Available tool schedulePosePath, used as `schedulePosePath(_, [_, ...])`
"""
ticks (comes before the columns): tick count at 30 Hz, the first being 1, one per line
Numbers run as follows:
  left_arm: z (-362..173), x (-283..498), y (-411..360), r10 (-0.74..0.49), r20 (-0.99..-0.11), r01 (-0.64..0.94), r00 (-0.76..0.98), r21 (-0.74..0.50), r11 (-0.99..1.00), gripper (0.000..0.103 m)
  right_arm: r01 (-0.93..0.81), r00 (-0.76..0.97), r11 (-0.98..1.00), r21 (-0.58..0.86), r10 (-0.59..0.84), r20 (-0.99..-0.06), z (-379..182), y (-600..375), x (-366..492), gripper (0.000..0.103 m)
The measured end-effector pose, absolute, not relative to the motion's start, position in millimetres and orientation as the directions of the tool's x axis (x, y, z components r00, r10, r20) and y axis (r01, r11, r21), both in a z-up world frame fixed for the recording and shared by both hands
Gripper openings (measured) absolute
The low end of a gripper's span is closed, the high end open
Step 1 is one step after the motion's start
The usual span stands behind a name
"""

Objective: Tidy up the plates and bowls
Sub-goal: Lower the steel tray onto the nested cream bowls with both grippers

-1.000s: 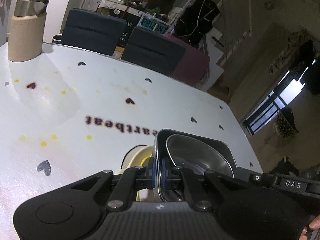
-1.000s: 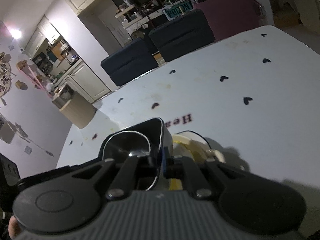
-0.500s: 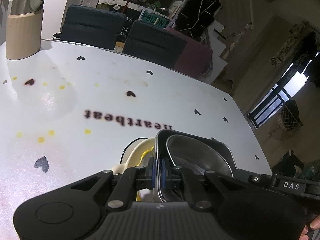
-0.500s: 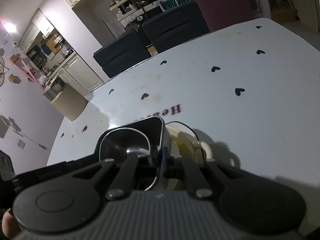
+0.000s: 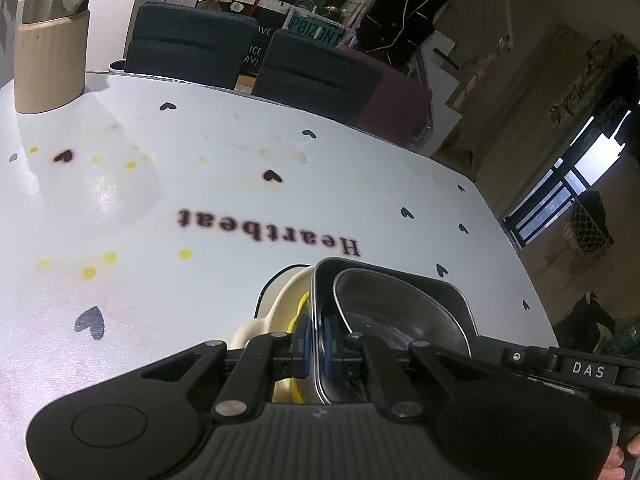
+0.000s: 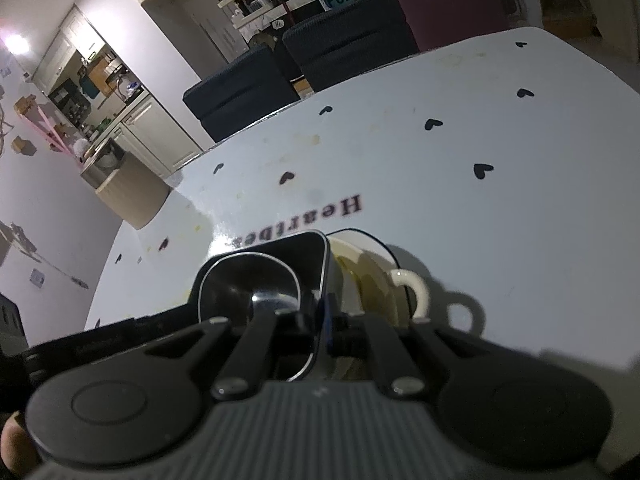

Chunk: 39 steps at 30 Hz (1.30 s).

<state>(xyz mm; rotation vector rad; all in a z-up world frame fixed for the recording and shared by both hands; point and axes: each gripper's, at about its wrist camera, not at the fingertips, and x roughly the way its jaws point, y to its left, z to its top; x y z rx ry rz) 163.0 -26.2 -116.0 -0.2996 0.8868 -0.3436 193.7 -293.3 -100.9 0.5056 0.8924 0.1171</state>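
On the left, the left gripper point(image 5: 316, 340) is clenched on the near left rim of the black square metal tray point(image 5: 452, 300), its blue pads pinching the thin wall from both sides. Inside the tray sits a rounded stainless steel bowl point(image 5: 384, 308), loose as far as can be seen. Just left of and beneath the tray's edge lies a cream ceramic dish with a loop handle point(image 5: 280, 300), with something yellow in it; whether the tray rests on that dish or hangs just above it cannot be told from this angle. All of it sits over the white heart-printed table point(image 5: 200, 184), near its front edge.

On the right, the right gripper point(image 6: 320, 316) is likewise clamped on the tray's point(image 6: 280, 248) opposite rim, with the steel bowl point(image 6: 248, 284) to its left and the cream dish point(image 6: 360, 276) and its handle to its right.

The main risk is uneven motion: both grips are narrow pinches on a thin wall, so if one hand rises or tilts faster, the tray could twist, slip from a pad, or let the loose bowl slide and clatter out. Dragging the tray sideways could also catch the cream dish, shove it towards the table edge or tip its contents. A beige cylindrical container with a steel lid point(image 5: 50, 44) stands well apart at the far left, unlikely to interfere.
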Motion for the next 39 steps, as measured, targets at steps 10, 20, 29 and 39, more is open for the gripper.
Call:
schedulePosePath(10, [-119.9, 165.8, -29.8, -0.408, -0.705, 0.178, 0.580, -0.379, 0.908, 0.006, 0.112, 0.618, 0.889, 0.444, 0.288, -0.731, -103.7, -295.3, 196.1, 0.006])
schedulePosePath(20, [-123.3, 165.8, -31.3, -0.406, -0.710, 0.182, 0.575, -0.373, 0.910, 0.006, 0.120, 0.609, 0.897, 0.425, 0.271, -0.745, -106.1, -292.4, 196.7, 0.005])
schedulePosePath(29, [-123.9, 165.5, -30.7, -0.408, -0.710, 0.185, 0.574, -0.373, 0.909, 0.006, 0.120, 0.607, 0.898, 0.424, 0.271, -0.747, -105.7, -292.2, 195.9, 0.005])
schedulePosePath(39, [-126.6, 165.9, -29.0, -0.418, -0.709, 0.193, 0.568, -0.378, 0.905, 0.006, 0.118, 0.605, 0.900, 0.420, 0.271, -0.749, -106.0, -293.5, 196.8, 0.005])
